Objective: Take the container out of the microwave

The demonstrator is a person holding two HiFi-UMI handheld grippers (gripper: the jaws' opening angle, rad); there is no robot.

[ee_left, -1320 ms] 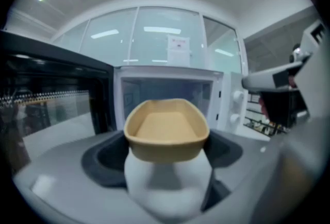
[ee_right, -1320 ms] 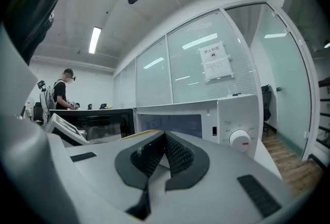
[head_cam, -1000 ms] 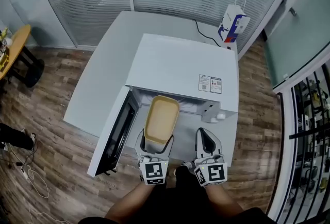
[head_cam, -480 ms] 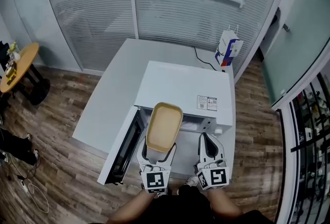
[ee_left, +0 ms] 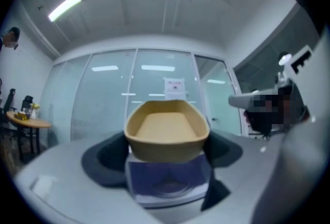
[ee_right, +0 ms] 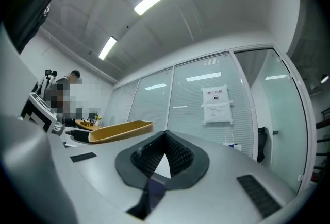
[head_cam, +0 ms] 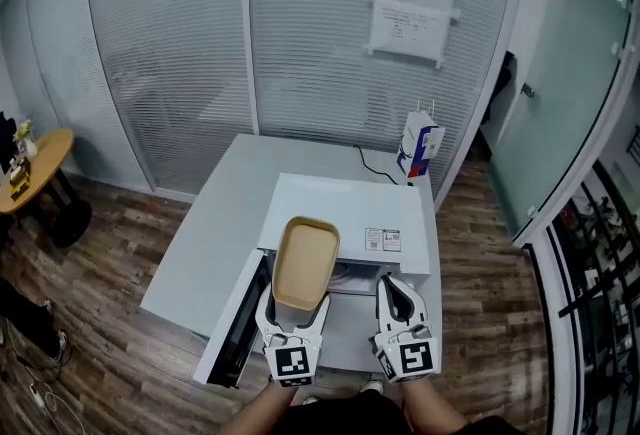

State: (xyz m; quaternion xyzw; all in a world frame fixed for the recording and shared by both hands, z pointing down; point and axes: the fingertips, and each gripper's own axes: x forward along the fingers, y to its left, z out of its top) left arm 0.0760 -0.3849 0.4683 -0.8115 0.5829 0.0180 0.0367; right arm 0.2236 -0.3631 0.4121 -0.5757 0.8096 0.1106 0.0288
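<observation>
A tan oblong container (head_cam: 305,262) is held up in front of the white microwave (head_cam: 350,223), clear of its opening. My left gripper (head_cam: 295,314) is shut on the container's near end; in the left gripper view the container (ee_left: 166,129) sits level between the jaws, empty inside. My right gripper (head_cam: 399,302) hangs beside it to the right, shut with nothing in it, its tips meeting in the right gripper view (ee_right: 164,138). The container (ee_right: 119,130) shows edge-on at the left of that view. The microwave door (head_cam: 236,325) hangs open to the left.
The microwave stands on a white table (head_cam: 215,238). A blue and white carton (head_cam: 419,143) stands at the table's far right corner, with a black cable beside it. A glass wall with blinds (head_cam: 300,43) is behind. A round yellow side table (head_cam: 28,168) sits at far left.
The container has been lifted higher and drawn back out of the microwave opening. The head view has tilted up, showing more of the glass wall.
</observation>
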